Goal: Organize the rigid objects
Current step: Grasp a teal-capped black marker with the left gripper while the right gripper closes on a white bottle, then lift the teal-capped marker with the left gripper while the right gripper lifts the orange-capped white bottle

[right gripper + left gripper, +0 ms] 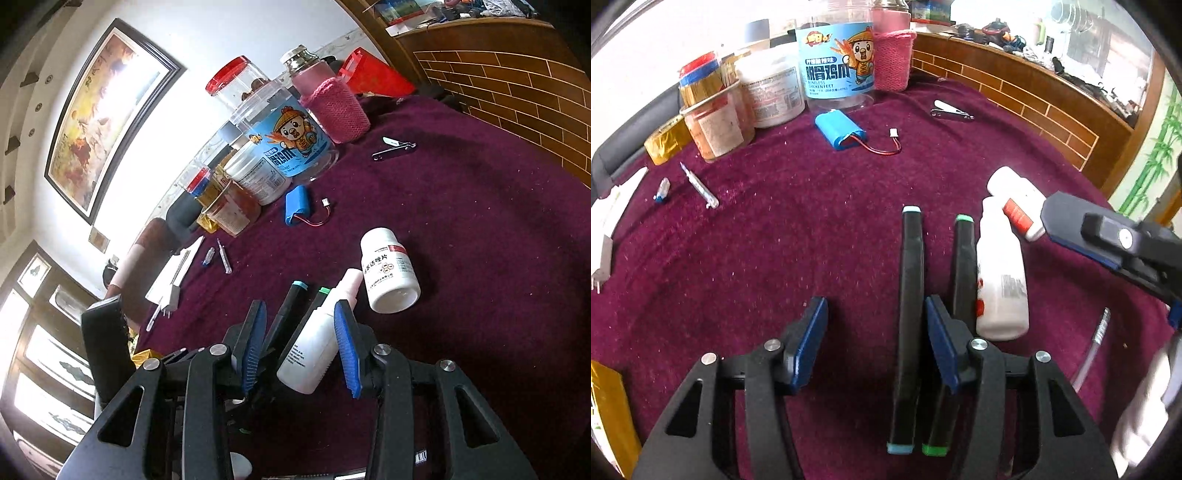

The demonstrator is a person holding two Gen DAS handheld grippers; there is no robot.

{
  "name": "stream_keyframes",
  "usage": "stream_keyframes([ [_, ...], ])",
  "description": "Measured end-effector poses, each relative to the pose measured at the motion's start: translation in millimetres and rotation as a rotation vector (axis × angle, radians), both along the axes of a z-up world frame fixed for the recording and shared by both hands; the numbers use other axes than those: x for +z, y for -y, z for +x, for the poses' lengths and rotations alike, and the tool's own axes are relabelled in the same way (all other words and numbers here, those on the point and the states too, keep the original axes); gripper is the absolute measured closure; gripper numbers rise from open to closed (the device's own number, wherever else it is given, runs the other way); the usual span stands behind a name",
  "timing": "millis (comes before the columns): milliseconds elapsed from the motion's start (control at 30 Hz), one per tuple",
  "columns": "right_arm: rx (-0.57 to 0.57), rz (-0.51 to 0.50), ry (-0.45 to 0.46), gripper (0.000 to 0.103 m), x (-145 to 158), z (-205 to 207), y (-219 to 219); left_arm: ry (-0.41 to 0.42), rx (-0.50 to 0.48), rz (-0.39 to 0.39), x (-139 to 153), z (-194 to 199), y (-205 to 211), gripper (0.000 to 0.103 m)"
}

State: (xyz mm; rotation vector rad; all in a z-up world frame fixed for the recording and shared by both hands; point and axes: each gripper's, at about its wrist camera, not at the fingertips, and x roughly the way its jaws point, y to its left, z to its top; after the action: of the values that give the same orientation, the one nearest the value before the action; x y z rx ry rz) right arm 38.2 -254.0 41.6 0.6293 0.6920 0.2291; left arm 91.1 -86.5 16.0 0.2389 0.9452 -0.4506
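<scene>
On the purple cloth lie two black markers side by side, one with blue caps (pixel 910 314) and one with green caps (pixel 962 273). A white squeeze bottle (pixel 999 280) lies right of them, and a white pill bottle (pixel 1015 201) behind it. My left gripper (pixel 877 317) is open and empty, low over the cloth, its right finger between the two markers. My right gripper (pixel 301 332) is open above the squeeze bottle (pixel 317 343), with the markers (pixel 286 314) and the pill bottle (pixel 389 273) close by. The right gripper's finger (pixel 1082 236) shows in the left wrist view.
Jars, a blue-labelled tub (pixel 836 59) and a pink knitted flask (pixel 892 55) stand at the back. A blue battery pack (pixel 840 129), nail clippers (pixel 951 110), a small vial (pixel 662 190), a metal pen tool (pixel 700 186) and a white plug (pixel 605 229) lie scattered.
</scene>
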Motion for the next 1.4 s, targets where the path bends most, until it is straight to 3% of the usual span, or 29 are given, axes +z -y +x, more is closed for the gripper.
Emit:
stream_keyframes([
  [33,0.000,-0.007,0.000,0.069,0.0,0.1,-0.7,-0.002,0.005,0.000,0.5,1.5,1.4,0.052],
  [133,0.000,-0.016,-0.007,0.069,-0.9,1.0,-1.1,-0.030,0.002,-0.052,3.9,0.7,-2.6,0.091],
  [300,-0.013,-0.038,-0.009,0.069,-1.2,0.4,-0.9,-0.030,0.074,-0.162,20.8,-19.8,-46.6,0.092],
  [500,-0.012,-0.055,-0.014,0.069,-3.3,0.0,-2.2,0.026,0.126,-0.284,58.4,-92.6,-115.0,0.091],
  [667,-0.001,-0.090,-0.016,0.069,-5.0,-0.9,-7.7,0.053,0.148,-0.345,69.0,-151.0,-150.2,0.091],
  [833,0.009,-0.183,0.033,0.069,2.3,-10.7,-26.0,0.005,0.216,-0.376,49.5,-179.7,-171.3,0.091],
  [933,0.022,-0.238,0.033,0.069,11.3,-29.0,-44.7,-0.047,0.258,-0.318,28.7,-172.4,-171.8,0.091],
  [1067,0.137,-0.240,0.029,0.067,21.6,-72.5,-75.9,-0.112,0.288,-0.286,4.9,-157.7,-171.3,0.091],
  [1133,0.206,-0.227,0.007,0.060,20.1,-88.2,-90.0,-0.121,0.290,-0.288,-3.4,-155.9,-169.7,0.091],
  [1233,0.280,-0.210,-0.060,0.059,6.5,-92.6,-107.7,-0.102,0.296,-0.335,-9.2,-160.7,-174.1,0.090],
  [1400,0.267,-0.244,-0.156,0.059,-14.8,-76.8,-128.8,-0.093,0.292,-0.359,-9.9,-166.6,-178.0,0.086],
])
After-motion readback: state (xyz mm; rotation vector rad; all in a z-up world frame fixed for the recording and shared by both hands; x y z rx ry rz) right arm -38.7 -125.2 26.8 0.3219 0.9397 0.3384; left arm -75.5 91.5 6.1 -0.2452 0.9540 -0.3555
